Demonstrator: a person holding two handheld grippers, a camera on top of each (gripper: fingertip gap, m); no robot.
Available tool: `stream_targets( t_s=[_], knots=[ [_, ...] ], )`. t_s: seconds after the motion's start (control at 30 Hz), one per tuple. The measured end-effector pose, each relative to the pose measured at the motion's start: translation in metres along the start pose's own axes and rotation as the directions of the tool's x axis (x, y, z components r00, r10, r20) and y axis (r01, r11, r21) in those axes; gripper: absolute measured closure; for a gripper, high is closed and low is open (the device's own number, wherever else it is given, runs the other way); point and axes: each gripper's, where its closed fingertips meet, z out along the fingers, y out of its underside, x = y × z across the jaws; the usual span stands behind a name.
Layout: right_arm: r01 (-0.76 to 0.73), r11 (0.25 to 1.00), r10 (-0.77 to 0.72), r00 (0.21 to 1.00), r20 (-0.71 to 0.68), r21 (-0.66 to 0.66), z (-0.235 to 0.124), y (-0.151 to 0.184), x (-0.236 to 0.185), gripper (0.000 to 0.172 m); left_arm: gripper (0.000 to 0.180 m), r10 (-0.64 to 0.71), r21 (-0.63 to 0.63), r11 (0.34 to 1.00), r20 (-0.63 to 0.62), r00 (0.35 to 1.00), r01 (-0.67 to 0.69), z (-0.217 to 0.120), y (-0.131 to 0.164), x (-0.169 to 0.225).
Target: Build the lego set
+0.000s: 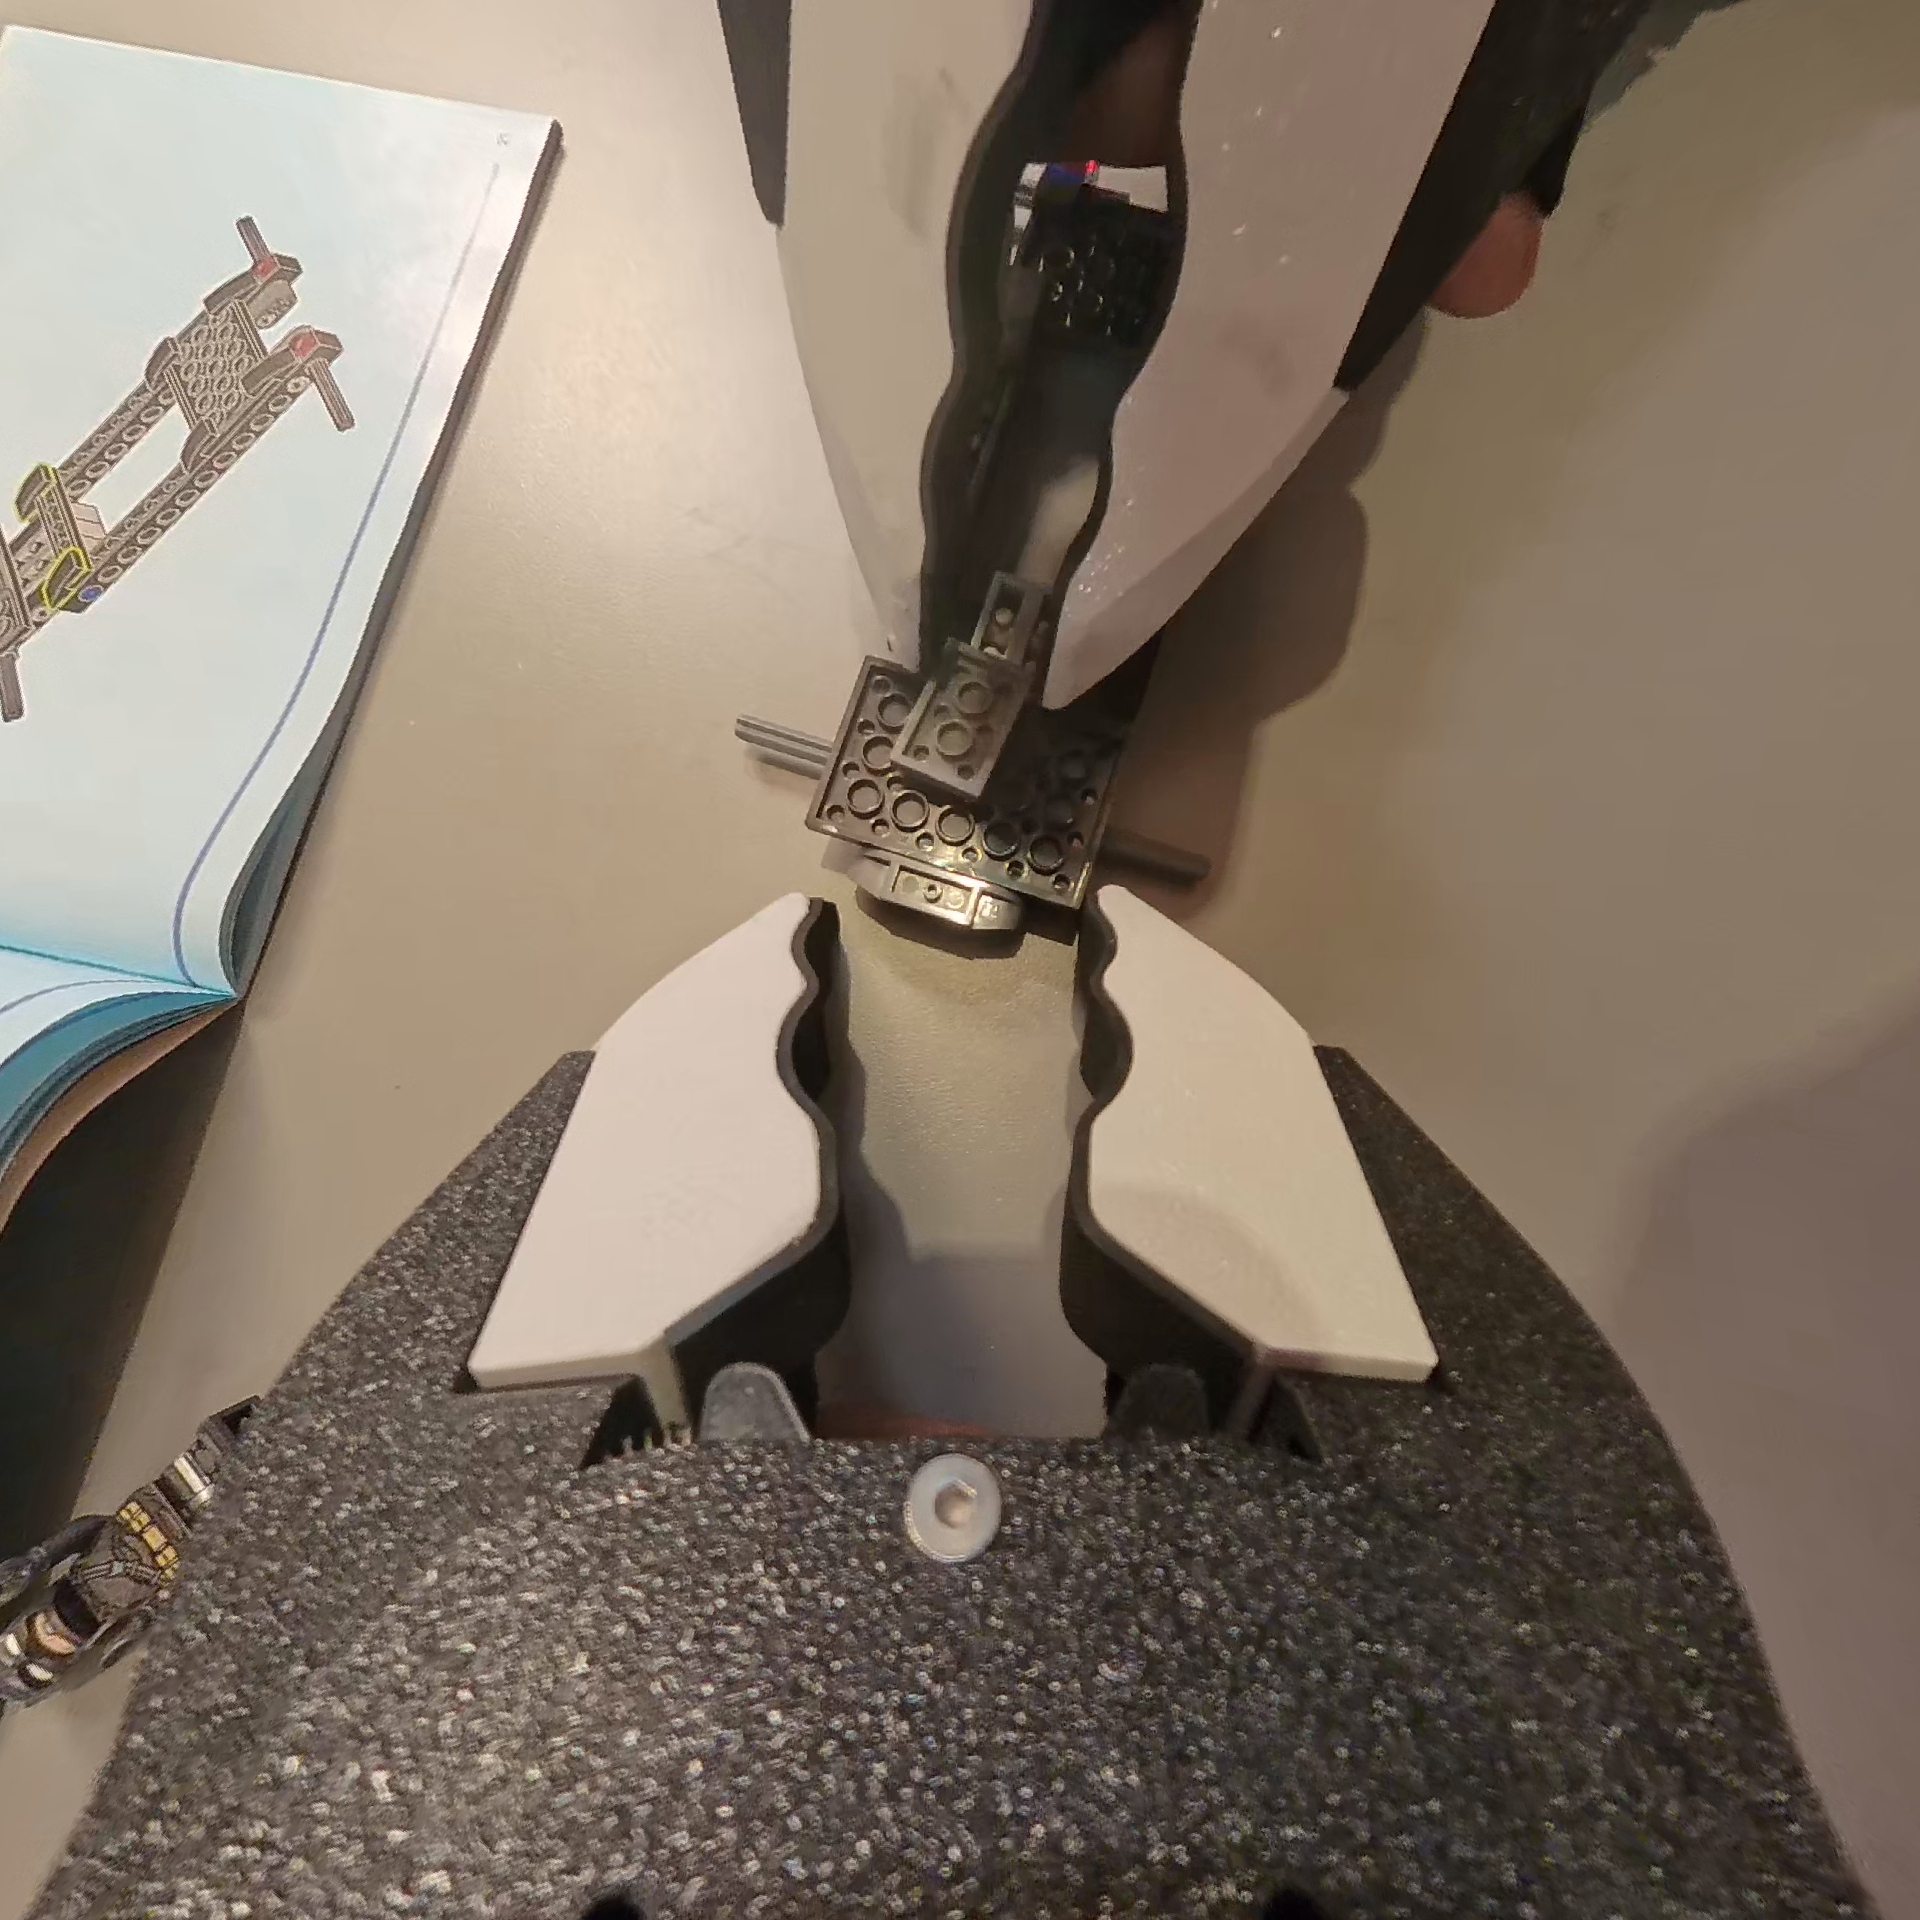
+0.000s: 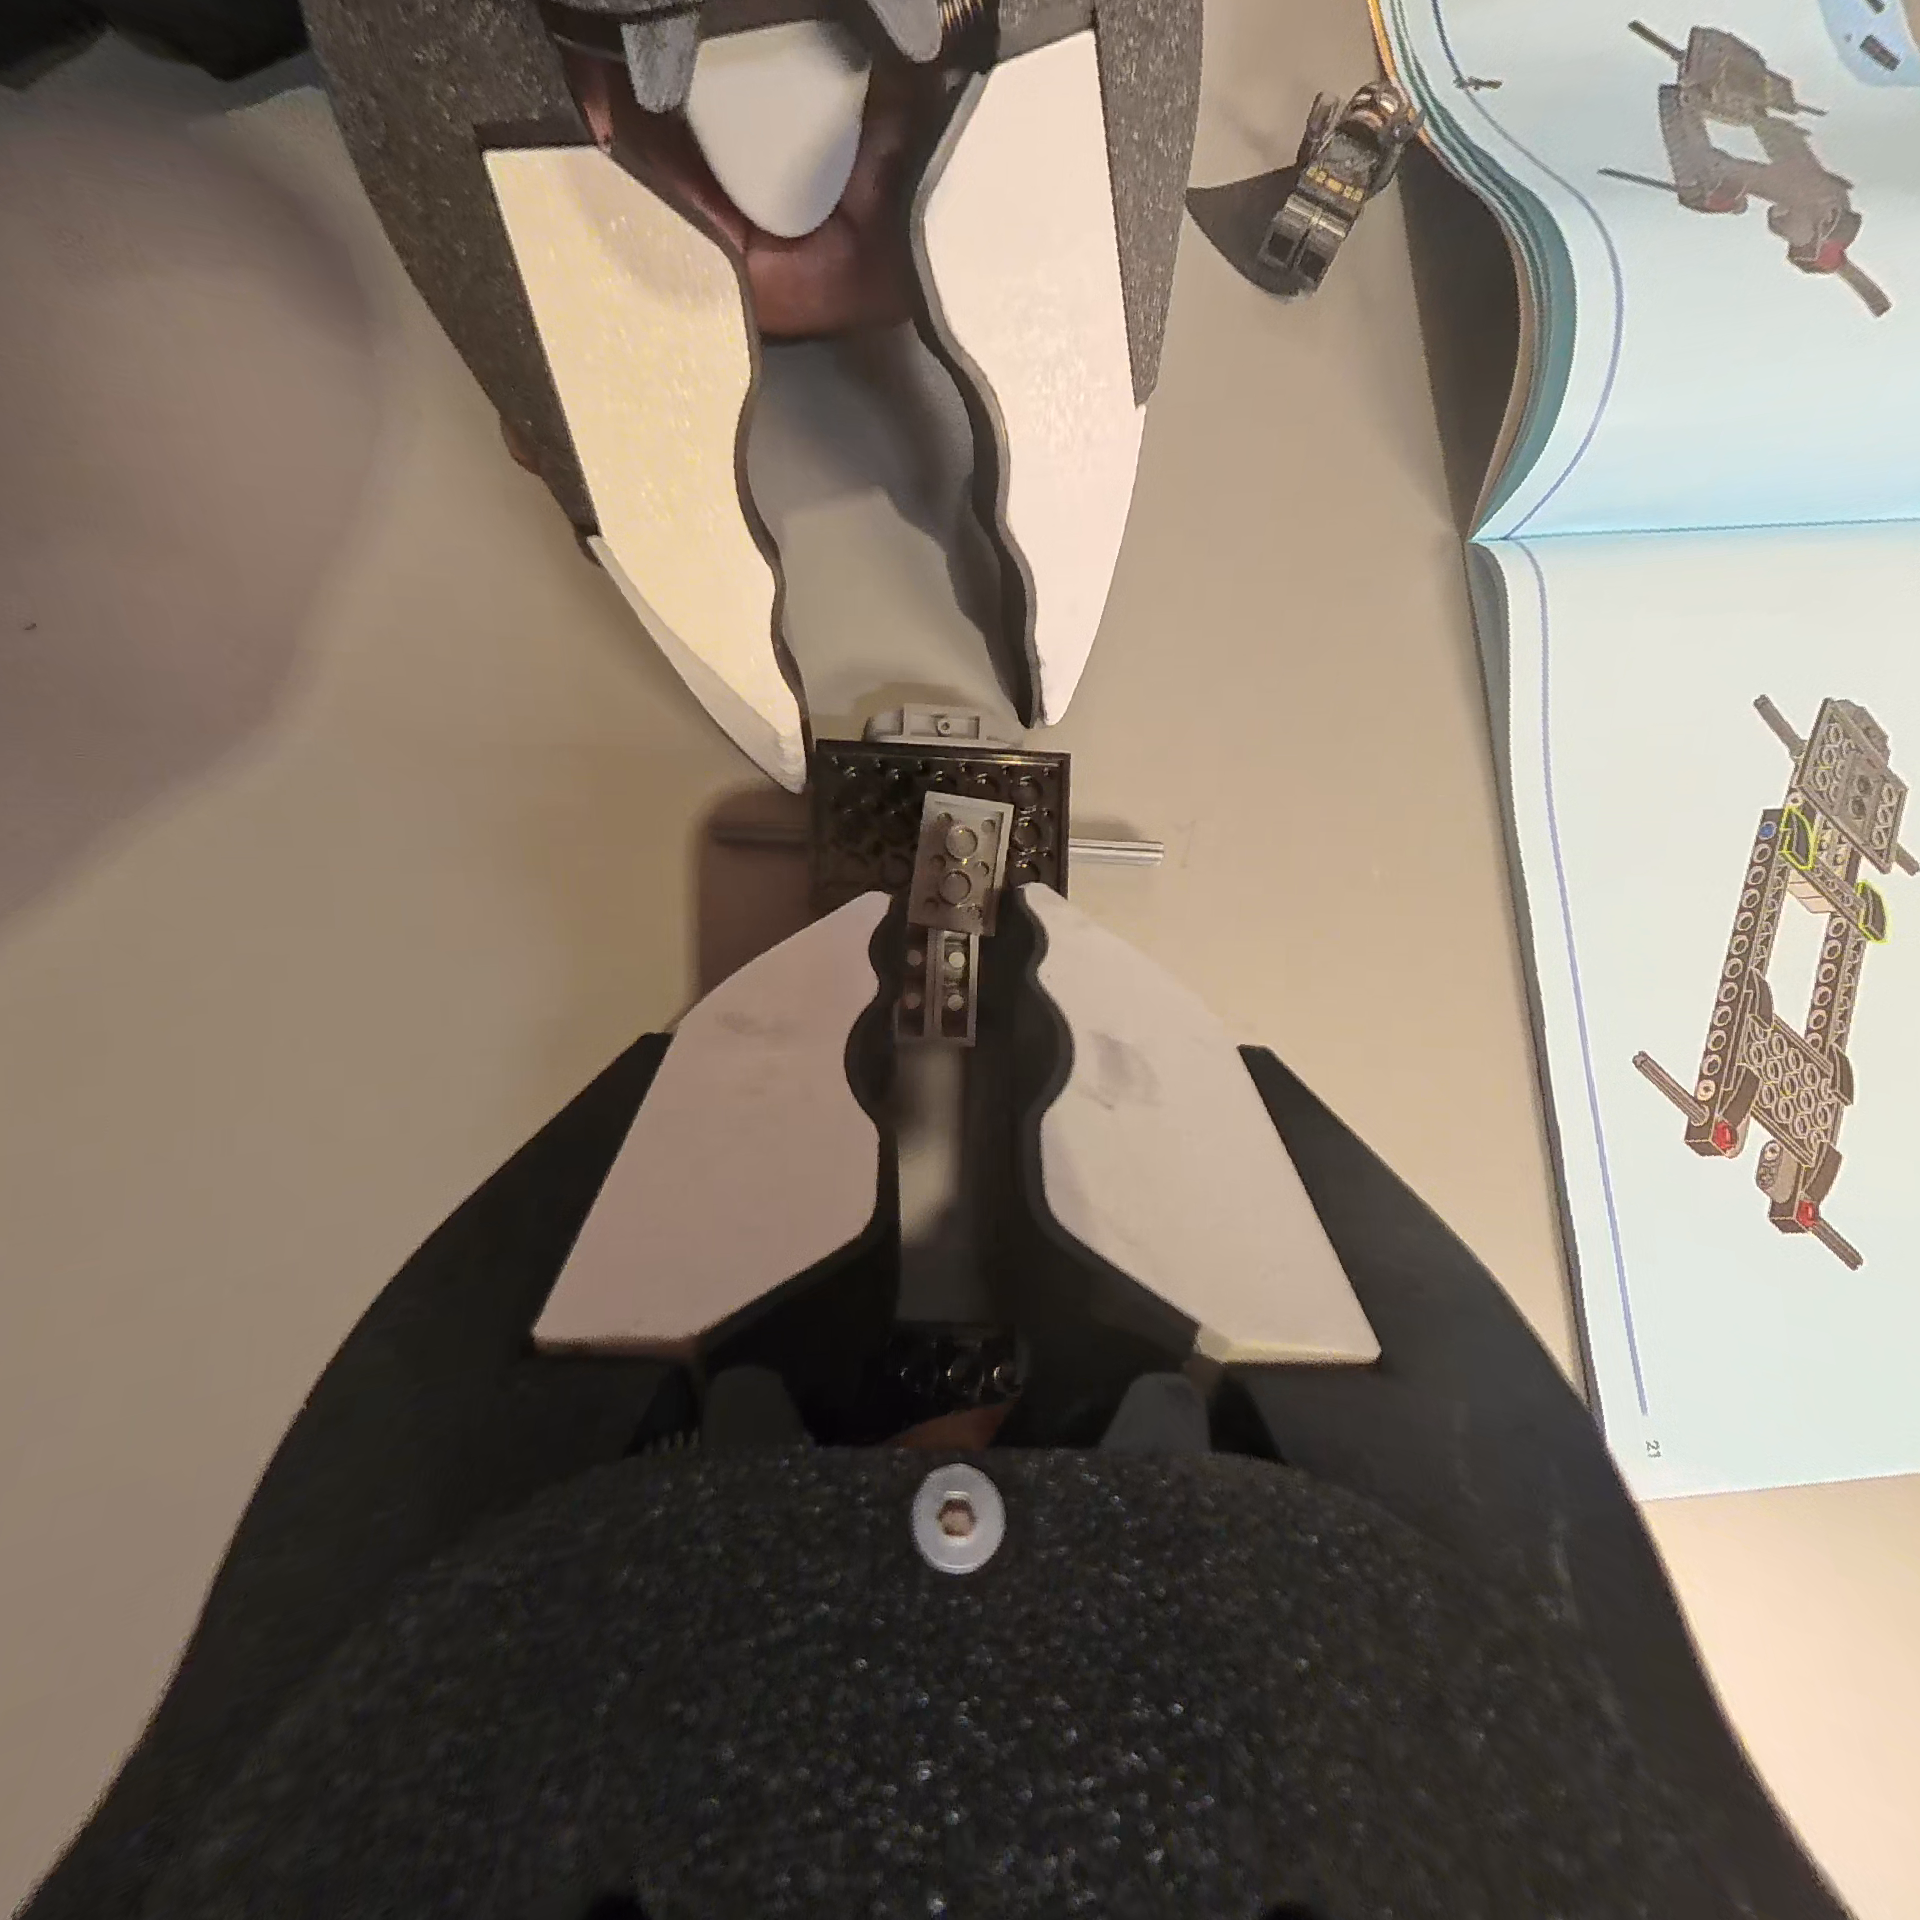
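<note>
Right gripper (image 2: 951, 904) clamping grey brick piece (image 2: 954, 868) over dark plate (image 2: 940, 821)

The left gripper (image 1: 951, 914) holds a dark grey studded toy-brick plate (image 1: 966, 821) by its sides. The right gripper (image 1: 982, 665) pinches a small grey brick piece (image 1: 961, 727) touching it. An open blue picture booklet (image 1: 208, 520) lies at the tabletop's (image 1: 1558, 935) left edge.

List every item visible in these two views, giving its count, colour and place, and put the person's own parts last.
Brick assembly: one, dark plate with a grey axle through it, between the two grippers.
Small plate piece: one, grey, in the right gripper's fingers, over the dark plate.
Instruction booklet: one, light blue, open.
Minifigure: one, dark, beside the booklet.
Table: one, beige.
Left gripper: one, white fingers, at the assembly.
Right gripper: one, white fingers.
</note>
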Motion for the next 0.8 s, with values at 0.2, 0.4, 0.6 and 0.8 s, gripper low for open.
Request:
stream_targets(
  t_s=[0.2, 0.4, 0.6, 0.8],
  knots=[
    [0.019, 1.0, -0.019, 1.0, 0.014, 0.006, 0.0013, -0.0021, -0.0031, 0.156, 0.135, 0.0, 0.0, 1.0, 0.0, 1.0, 0.0, 0.0, -0.0001, 0.0001],
    [0.032, 0.999, -0.032, 0.999, 0.006, 0.007, 0.0021, -0.0036, -0.003, 0.156, 0.134, 0.001, 0.0, 1.0, 0.001, 1.0, -0.001, -0.0001, -0.0002, 0.0003],
    [0.038, 0.999, -0.039, 0.999, 0.015, 0.023, 0.0011, -0.006, -0.0037, 0.155, 0.134, 0.001, 0.0, 1.0, 0.0, 1.0, -0.001, -0.0001, -0.0002, 0.0004],
    [0.045, 0.999, -0.045, 0.999, 0.01, 0.022, 0.001, -0.005, -0.0029, 0.155, 0.134, 0.001, 0.0, 1.0, 0.0, 1.0, -0.001, -0.0001, -0.0002, 0.0005]
  ],
)
